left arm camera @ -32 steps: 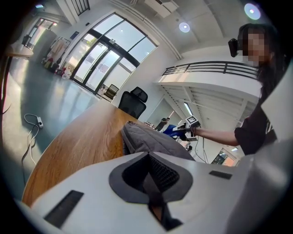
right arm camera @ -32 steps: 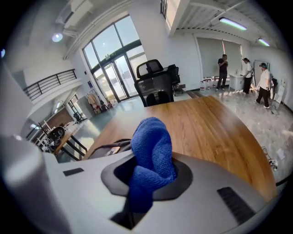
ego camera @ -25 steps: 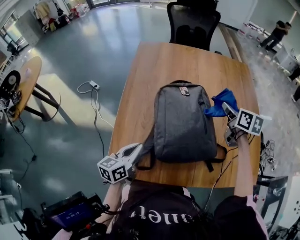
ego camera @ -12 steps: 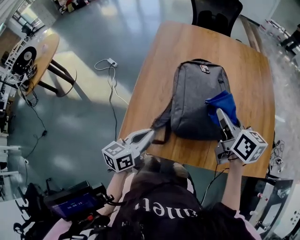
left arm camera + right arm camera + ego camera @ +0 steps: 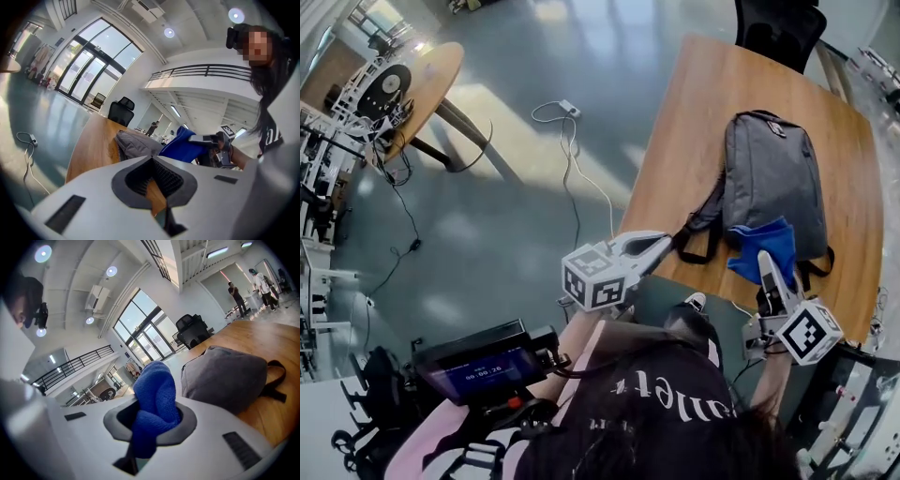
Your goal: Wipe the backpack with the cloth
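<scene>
A grey backpack (image 5: 773, 178) lies flat on the wooden table (image 5: 694, 131). A blue cloth (image 5: 764, 251) rests on the backpack's near end, with my right gripper (image 5: 766, 272) shut on it. In the right gripper view the cloth (image 5: 154, 404) bulges out between the jaws, and the backpack (image 5: 222, 376) lies just beyond. My left gripper (image 5: 661, 246) sits at the table's near edge beside the shoulder strap (image 5: 698, 234), jaws together with nothing in them. The left gripper view shows the backpack (image 5: 136, 140) and the cloth (image 5: 180, 143) ahead.
A black office chair (image 5: 787, 28) stands at the table's far end. On the floor to the left lie a cable with a plug (image 5: 567, 131) and a round side table (image 5: 417, 84) with gear on it. People stand far off (image 5: 234, 296).
My right gripper carried the cloth from beside the backpack's right side onto its near end. The head view has swung, so the table now sits at the upper right. The left gripper stays by the strap.
</scene>
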Available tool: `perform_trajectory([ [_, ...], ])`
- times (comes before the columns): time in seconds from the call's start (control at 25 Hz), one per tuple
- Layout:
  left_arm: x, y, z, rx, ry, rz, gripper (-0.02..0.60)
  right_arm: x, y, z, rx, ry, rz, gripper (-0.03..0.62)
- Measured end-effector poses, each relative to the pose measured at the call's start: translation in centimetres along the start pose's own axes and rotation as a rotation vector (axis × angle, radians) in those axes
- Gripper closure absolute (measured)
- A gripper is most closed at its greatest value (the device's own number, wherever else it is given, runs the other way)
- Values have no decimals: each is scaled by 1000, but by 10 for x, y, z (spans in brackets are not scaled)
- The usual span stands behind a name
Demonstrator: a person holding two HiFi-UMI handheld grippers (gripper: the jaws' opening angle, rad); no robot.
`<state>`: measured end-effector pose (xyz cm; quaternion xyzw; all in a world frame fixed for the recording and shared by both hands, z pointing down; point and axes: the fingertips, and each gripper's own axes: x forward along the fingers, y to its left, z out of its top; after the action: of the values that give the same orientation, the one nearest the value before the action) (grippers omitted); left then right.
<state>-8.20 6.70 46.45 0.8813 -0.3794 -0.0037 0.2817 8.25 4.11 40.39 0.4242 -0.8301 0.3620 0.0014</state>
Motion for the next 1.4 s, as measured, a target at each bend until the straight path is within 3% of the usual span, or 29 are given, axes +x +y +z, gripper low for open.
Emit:
perform_trajectory([
  [0.24,-86,20,-8,13,33,-55,581,1,81,-71,42,-38,-47,526],
  [0.4,-110,19,-18,5,48,-109,581,-6,104,-108,75,-39,-104,526],
  [0.72,-122,-14,-40,-12,66,-194,582,-40,106,-154,79,-2,-189,526],
  [1.4,-130,-79,-57,11,84,-205,581,-103,103,-183,75,28,-206,526],
])
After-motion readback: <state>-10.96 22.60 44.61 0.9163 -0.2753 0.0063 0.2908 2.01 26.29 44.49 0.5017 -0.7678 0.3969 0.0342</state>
